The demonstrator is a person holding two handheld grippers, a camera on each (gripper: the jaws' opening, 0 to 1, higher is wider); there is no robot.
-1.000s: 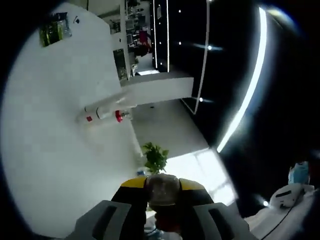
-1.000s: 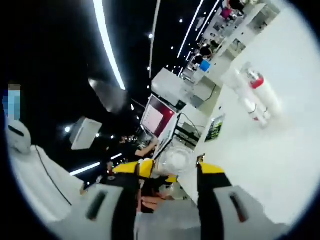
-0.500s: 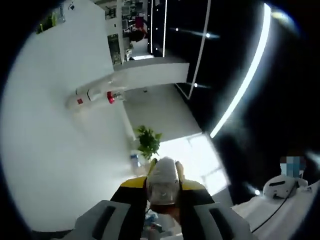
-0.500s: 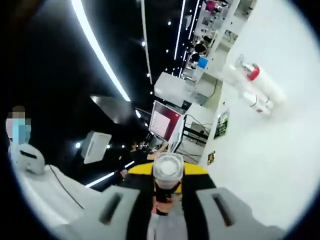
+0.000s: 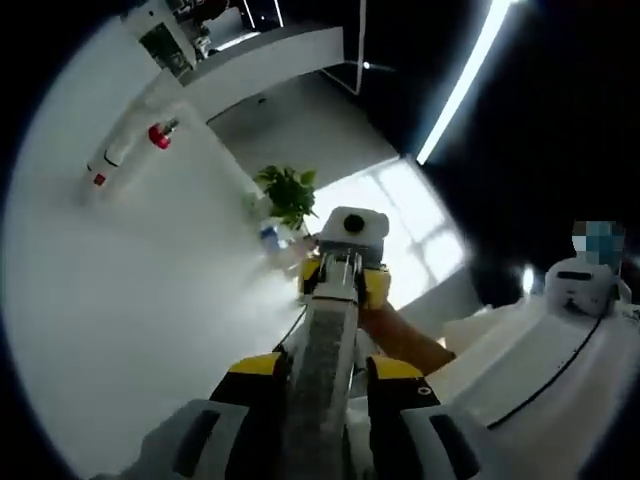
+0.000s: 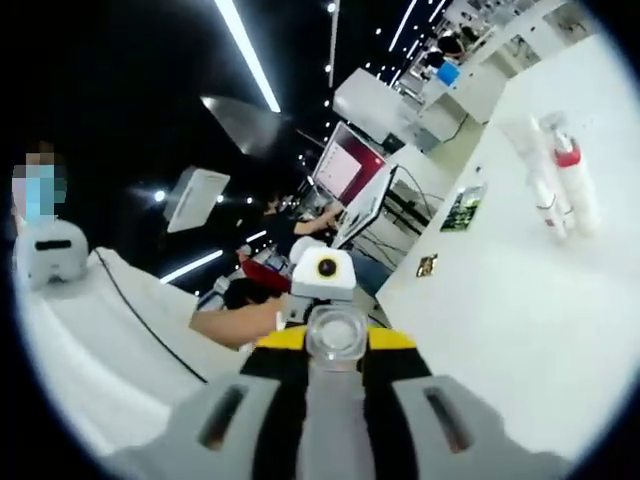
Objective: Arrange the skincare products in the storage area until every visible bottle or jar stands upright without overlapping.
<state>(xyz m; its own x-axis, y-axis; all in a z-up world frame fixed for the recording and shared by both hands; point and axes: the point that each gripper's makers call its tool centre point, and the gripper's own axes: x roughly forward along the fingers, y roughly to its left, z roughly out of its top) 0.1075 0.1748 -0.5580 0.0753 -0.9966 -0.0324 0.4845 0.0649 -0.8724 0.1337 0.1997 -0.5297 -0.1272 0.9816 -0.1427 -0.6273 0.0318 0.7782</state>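
Skincare bottle (image 5: pixel 325 350): a long, slim, pale translucent bottle. In the right gripper view it shows end-on as a clear round face (image 6: pixel 335 335).
Left gripper (image 5: pixel 328 367): its yellow-tipped jaws are closed on the near end of the bottle, one tip on each side.
Right gripper (image 6: pixel 335 341): its jaws are clamped on the other end of the same bottle. In the left gripper view it faces the camera (image 5: pixel 343 282), with its yellow tips flanking the far end of the bottle.
Where the bottle is: carried in the air between the two grippers, off the worktop (image 5: pixel 120 300).
Long axis: it runs straight from one gripper to the other, along each view's line of sight. Which end is the cap I cannot tell.
Hand (image 5: pixel 400 340): a person's hand behind the right gripper. In the right gripper view another hand (image 6: pixel 235 322) is behind the left gripper.
White tubes (image 6: pixel 548 190): a small group with a red cap (image 6: pixel 567 155) among them, near the far edge of the white worktop and well apart from both grippers. Whether they stand or lie I cannot tell.
Background: a potted plant (image 5: pixel 288 195) past the worktop's edge; a monitor (image 6: pixel 345 170) beyond it in the right gripper view.
Change from a second ago: each view then showed just a stubby end between its own jaws; now the grippers face each other and the bottle shows full length in the left gripper view. Both cameras have swung.
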